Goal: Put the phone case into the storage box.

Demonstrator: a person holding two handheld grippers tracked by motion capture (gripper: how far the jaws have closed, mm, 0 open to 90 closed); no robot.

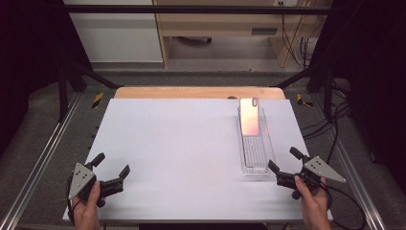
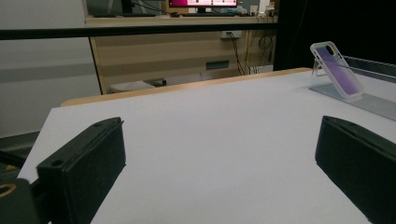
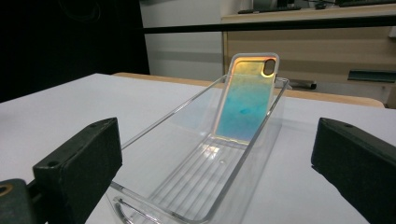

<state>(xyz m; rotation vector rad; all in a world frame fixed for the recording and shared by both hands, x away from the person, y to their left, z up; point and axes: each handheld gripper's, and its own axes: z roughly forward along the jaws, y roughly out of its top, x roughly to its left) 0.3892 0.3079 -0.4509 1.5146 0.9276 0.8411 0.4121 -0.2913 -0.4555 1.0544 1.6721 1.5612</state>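
— Right gripper view puts the right gripper (image 3: 212,163), jaws wide apart, just short of the clear tray (image 3: 154,198). What could go wrong?

— A jaw could knock the tray wall, and the phone case (image 3: 247,100) leaning at the far end might slide flat.

— How does it look?

— Glossy, shifting orange to teal (camera hole at top). The left gripper (image 1: 111,168) waits open, well apart.
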